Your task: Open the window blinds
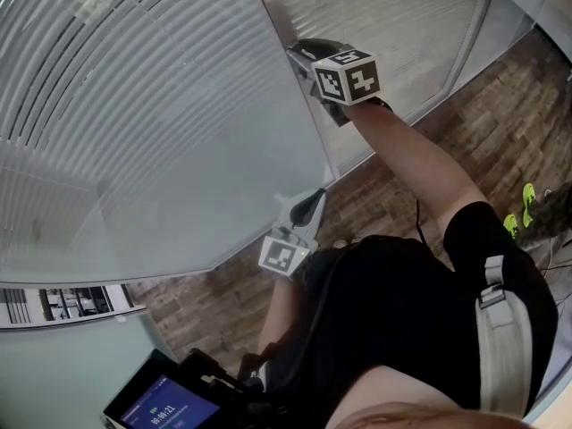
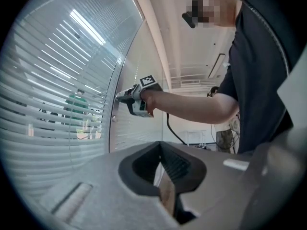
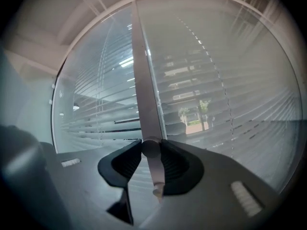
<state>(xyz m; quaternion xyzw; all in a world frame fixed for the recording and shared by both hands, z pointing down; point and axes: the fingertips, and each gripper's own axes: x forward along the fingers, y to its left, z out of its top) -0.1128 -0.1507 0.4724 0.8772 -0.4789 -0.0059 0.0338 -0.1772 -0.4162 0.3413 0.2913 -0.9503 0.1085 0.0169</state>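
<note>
1. Right tongs (image 3: 150, 153) are clenched on the small round knob (image 3: 150, 146). The pads press it from both sides.
2. The knob sits on the upright post (image 3: 143, 71) between the two glass panes, at the far side of the scene from us.
3. Left tongs (image 2: 161, 151) hang low and nearer the body, well apart from the post. The jaws look pinched together on nothing, though the view of them is dim.
4. The blinds (image 1: 134, 105) hang behind the glass on both the left and right of the post. The slats are only part tilted. We see thin strips of the far side between them, so they are not fully open.
5. Step in hand: we judge this to be the knob-turning stage. The grip is made and the slats are roughly midway.
6. Next move, as we see it: roll the right wrist about the knob's own axis with a firm squeeze, since the smooth knob could slip in the pads.
7. Don't pull away from the post. Regrip if the wrist runs out of turn. The left tongs have nothing to do.
</note>
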